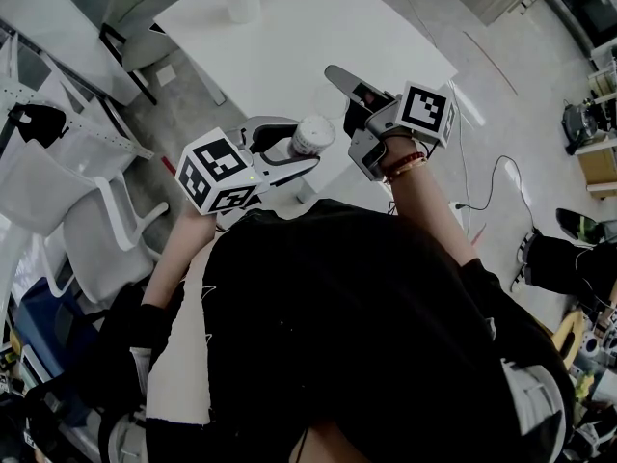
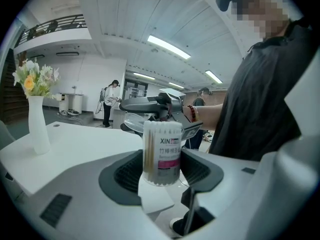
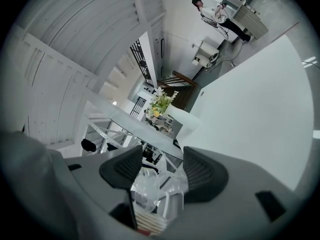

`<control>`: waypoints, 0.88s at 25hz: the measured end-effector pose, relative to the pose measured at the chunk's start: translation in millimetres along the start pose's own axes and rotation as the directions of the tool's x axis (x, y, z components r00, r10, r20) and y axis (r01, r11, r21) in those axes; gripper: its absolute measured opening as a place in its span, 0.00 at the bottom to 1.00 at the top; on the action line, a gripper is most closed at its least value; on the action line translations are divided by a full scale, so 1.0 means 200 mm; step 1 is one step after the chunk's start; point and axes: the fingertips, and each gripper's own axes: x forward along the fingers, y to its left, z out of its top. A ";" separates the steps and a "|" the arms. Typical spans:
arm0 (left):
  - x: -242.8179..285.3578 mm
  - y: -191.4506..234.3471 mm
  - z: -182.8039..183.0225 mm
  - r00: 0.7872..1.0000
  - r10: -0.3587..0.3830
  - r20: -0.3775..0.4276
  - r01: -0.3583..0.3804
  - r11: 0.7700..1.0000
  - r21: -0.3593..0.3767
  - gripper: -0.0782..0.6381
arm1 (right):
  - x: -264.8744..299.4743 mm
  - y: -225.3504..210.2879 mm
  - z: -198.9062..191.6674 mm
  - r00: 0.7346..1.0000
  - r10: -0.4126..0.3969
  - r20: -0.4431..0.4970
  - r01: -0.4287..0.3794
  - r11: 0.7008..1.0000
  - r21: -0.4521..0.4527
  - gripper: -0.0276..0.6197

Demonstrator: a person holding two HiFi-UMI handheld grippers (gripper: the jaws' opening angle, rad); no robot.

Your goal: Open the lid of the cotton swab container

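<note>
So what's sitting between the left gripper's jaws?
The cotton swab container, gripped upright between them; the left gripper view shows it plainly.

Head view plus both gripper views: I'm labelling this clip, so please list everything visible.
cotton swab container: one, clear, white-pink label, upright in the left gripper, top open
lid: one, clear, off the container, in the right gripper
table: one, white, before the person
vase of flowers: one, white, on the table
chairs: at least two, white and grey, left of the table
left gripper: one, grey, closed on the cotton swab container
right gripper: one, grey, closed on the lid
</note>
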 end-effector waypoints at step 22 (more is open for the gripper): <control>-0.02 0.06 0.12 0.995 0.011 0.099 -0.004 0.997 -0.071 0.45 | 0.01 -0.09 -0.03 0.998 -0.037 -0.060 0.037 0.999 0.006 0.44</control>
